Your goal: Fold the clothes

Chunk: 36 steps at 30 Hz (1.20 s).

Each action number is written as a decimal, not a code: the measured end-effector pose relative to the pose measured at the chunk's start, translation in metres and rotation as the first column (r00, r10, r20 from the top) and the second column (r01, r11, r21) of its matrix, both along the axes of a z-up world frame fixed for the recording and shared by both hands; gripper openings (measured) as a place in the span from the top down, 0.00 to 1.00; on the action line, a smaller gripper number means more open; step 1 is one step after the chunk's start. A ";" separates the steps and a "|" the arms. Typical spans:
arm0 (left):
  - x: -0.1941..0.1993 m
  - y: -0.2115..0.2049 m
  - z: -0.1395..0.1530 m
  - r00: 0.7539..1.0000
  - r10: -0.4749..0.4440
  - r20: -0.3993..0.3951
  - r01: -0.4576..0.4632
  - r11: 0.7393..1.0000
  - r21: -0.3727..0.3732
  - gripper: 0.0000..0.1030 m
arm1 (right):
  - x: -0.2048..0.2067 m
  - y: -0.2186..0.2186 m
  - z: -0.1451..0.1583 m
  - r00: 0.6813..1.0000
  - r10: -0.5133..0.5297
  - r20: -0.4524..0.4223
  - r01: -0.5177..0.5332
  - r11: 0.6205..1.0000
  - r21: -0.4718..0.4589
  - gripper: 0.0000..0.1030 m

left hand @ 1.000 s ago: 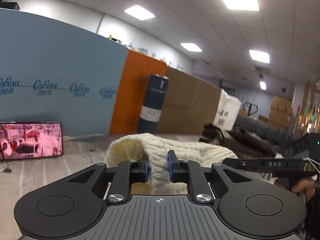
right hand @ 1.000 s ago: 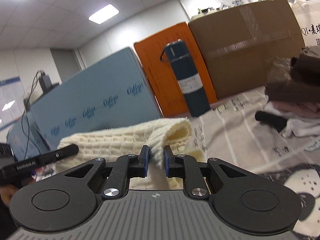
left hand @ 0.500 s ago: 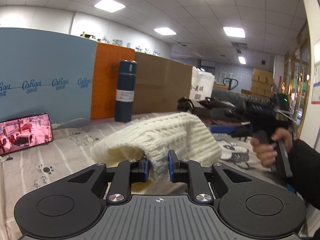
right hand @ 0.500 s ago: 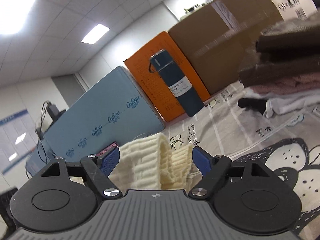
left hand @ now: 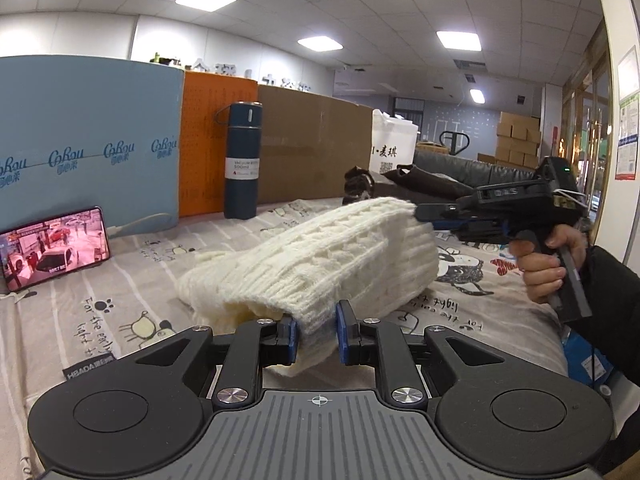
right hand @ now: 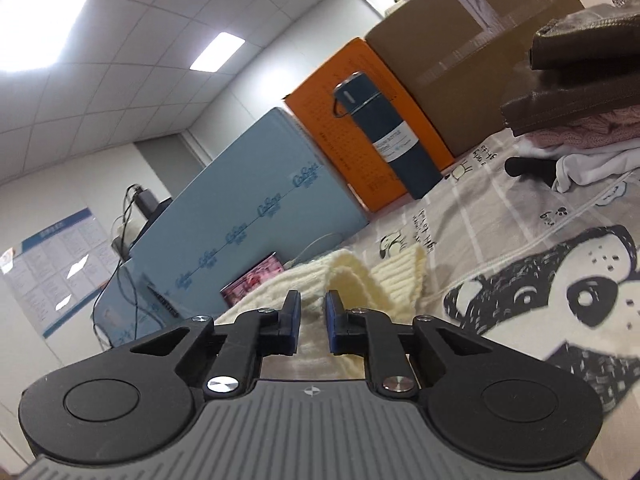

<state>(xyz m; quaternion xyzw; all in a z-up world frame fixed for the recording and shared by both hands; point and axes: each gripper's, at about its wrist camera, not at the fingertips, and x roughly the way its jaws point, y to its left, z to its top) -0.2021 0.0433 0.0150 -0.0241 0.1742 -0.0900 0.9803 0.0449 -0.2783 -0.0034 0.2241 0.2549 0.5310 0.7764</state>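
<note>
- The left gripper (left hand: 316, 334) pinches a fold of the cream knit sweater (left hand: 332, 258), which is half lifted off the printed sheet (left hand: 132, 280).
- The right gripper (right hand: 311, 326) has narrow jaws with knit between them; whether they actually grip it, I cannot tell.
- Risk: the thick knit could slip out and the fold collapse.
- A phone (left hand: 54, 248) and a blue flask (left hand: 242, 160) stand near, a clothes pile (right hand: 576, 116) beside.

1. My left gripper (left hand: 314, 338) is clamped on a fold of the cream cable-knit sweater (left hand: 320, 264), lifted off the cartoon-printed grey bedsheet (left hand: 132, 300).
2. My right gripper (left hand: 430, 216) touches the sweater's far end; I can't tell its grip.
3. Behind stand a dark-blue steel flask (left hand: 242, 160) and a lit phone (left hand: 52, 252).
</note>
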 end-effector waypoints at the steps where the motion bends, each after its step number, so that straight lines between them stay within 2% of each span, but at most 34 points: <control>1: -0.002 0.000 0.000 1.000 -0.004 -0.003 0.004 1.000 0.001 0.83 | -0.008 -0.005 0.000 1.000 0.012 0.018 -0.011 1.000 -0.005 0.88; 4: -0.008 -0.001 0.000 0.999 -0.026 -0.024 0.026 0.999 0.024 0.82 | -0.030 -0.017 -0.002 0.997 0.033 0.069 -0.029 0.998 -0.052 0.88; 8: -0.015 -0.003 -0.001 0.997 -0.047 -0.061 0.049 0.998 0.040 0.80 | -0.049 -0.026 -0.011 0.994 0.056 0.091 -0.045 0.992 -0.119 0.87; 12: -0.027 -0.006 -0.002 0.990 -0.089 -0.111 0.096 0.993 0.063 0.70 | -0.064 -0.030 -0.018 0.990 0.093 0.110 -0.070 0.979 -0.192 0.84; 14: -0.036 -0.005 -0.001 0.986 -0.106 -0.126 0.116 0.991 0.070 0.65 | -0.070 -0.032 -0.020 0.985 0.117 0.124 -0.085 0.968 -0.235 0.79; 17: -0.053 0.005 0.004 0.986 -0.120 -0.120 0.124 0.992 0.030 0.53 | -0.076 -0.044 -0.017 0.977 0.161 0.140 -0.123 0.962 -0.245 0.60; 18: -0.057 0.010 0.006 0.988 -0.108 -0.111 0.110 0.994 0.017 0.49 | -0.077 -0.049 -0.014 0.974 0.168 0.149 -0.130 0.963 -0.234 0.47; 19: -0.061 0.015 0.008 0.992 -0.082 -0.099 0.083 0.997 0.005 0.44 | -0.077 -0.054 -0.011 0.972 0.170 0.163 -0.132 0.966 -0.220 0.39; 22: -0.062 0.030 0.013 0.998 0.013 -0.059 -0.016 0.999 -0.047 0.40 | -0.069 -0.065 0.000 0.971 0.142 0.192 -0.112 0.981 -0.159 0.31; 24: -0.057 0.039 0.016 0.996 0.083 -0.039 -0.086 0.993 -0.085 0.37 | -0.057 -0.063 0.004 0.979 0.080 0.187 -0.056 0.990 -0.130 0.25; 26: -0.045 0.046 0.020 0.986 0.161 -0.036 -0.164 0.981 -0.104 0.32 | -0.041 -0.054 0.006 0.987 0.001 0.159 0.018 0.992 -0.123 0.23; 29: -0.027 0.053 0.029 0.969 0.244 -0.045 -0.248 0.960 -0.130 0.30 | -0.015 -0.038 0.004 0.993 -0.084 0.083 0.096 0.985 -0.144 0.22; 33: 0.004 0.065 0.032 0.959 0.271 -0.083 -0.281 0.945 -0.167 0.29 | 0.016 -0.017 0.001 0.992 -0.126 -0.008 0.123 0.982 -0.144 0.22; 36: 0.029 0.070 0.023 0.958 0.259 -0.122 -0.277 0.945 -0.174 0.29 | 0.036 0.005 0.000 0.991 -0.123 -0.051 0.112 0.977 -0.181 0.22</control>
